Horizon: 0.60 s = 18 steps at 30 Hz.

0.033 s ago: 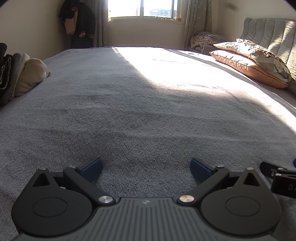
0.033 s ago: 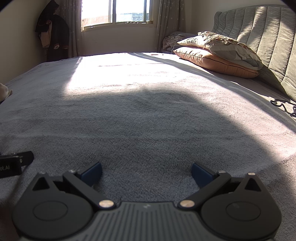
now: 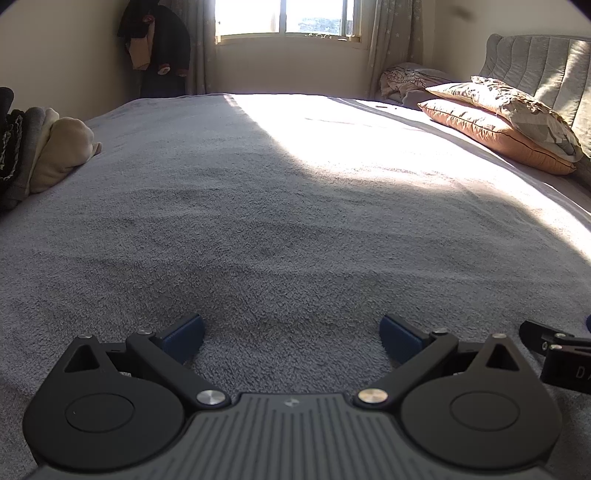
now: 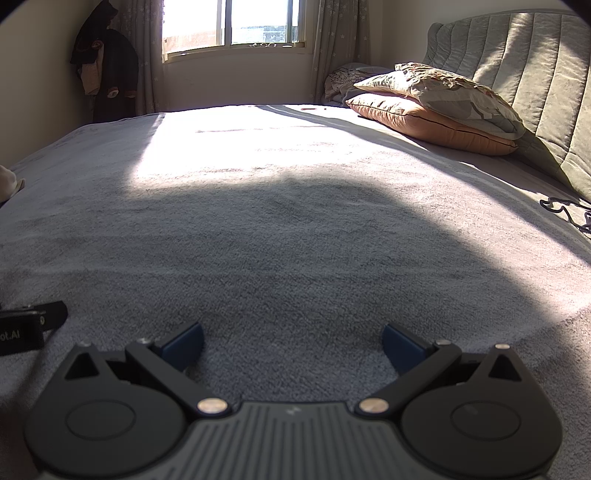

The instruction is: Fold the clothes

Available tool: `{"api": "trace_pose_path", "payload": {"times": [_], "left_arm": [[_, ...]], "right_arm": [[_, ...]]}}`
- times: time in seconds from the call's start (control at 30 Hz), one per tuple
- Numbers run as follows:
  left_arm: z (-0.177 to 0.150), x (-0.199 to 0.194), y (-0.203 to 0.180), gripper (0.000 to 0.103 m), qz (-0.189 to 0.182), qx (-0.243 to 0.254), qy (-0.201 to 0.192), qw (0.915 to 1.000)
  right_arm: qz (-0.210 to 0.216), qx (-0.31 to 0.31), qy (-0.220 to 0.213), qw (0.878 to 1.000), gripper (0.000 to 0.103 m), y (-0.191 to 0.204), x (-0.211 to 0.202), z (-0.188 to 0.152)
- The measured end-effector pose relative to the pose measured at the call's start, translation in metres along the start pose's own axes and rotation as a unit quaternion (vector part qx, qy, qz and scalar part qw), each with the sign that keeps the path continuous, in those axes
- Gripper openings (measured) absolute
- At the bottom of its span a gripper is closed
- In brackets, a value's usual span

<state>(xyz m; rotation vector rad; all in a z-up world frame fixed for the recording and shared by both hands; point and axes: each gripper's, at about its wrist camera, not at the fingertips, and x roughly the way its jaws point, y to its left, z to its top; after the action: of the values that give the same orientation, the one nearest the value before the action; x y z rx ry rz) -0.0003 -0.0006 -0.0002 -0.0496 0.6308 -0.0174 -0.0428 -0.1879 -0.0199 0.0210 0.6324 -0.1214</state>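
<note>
While both tools sit low over the bed, neither holds anything; the left tool [image 3: 291, 334] has its blue pads [image 3: 184, 334] spread wide apart, with only bare grey blanket [image 3: 280, 229] between them; the right tool [image 4: 291, 343] stands equally wide, its pads [image 4: 400, 349] apart over the same blanket, nothing gripped. The two tools lie side by side, each one's black edge showing at the margin of the other's view. Clothes to fold: a pile of clothes [image 3: 33, 151] rests at the far left edge of the bed in the left wrist view, dark and grey pieces stacked with a cream piece on the near side; well apart from both tools; only a cream sliver of it shows at the left margin of the right wrist view. Two pillows [image 4: 443, 107] are stacked by the padded headboard [image 4: 517, 66] on the right; a black cord [image 4: 569, 210] lies on the blanket near the headboard; sunlight from the window [image 3: 284, 18] falls across the far half of the bed; dark garments [image 3: 155, 44] hang in the corner left of the window.
</note>
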Motion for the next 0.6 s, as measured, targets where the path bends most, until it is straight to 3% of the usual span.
{"api": "trace_pose_path", "payload": {"times": [0.6], "left_arm": [[-0.0003,0.0042,0.002,0.103,0.012,0.017,0.0,0.9998]], "right_arm": [[-0.001,-0.001,0.001,1.0,0.103,0.0026,0.0016,0.0028]]}}
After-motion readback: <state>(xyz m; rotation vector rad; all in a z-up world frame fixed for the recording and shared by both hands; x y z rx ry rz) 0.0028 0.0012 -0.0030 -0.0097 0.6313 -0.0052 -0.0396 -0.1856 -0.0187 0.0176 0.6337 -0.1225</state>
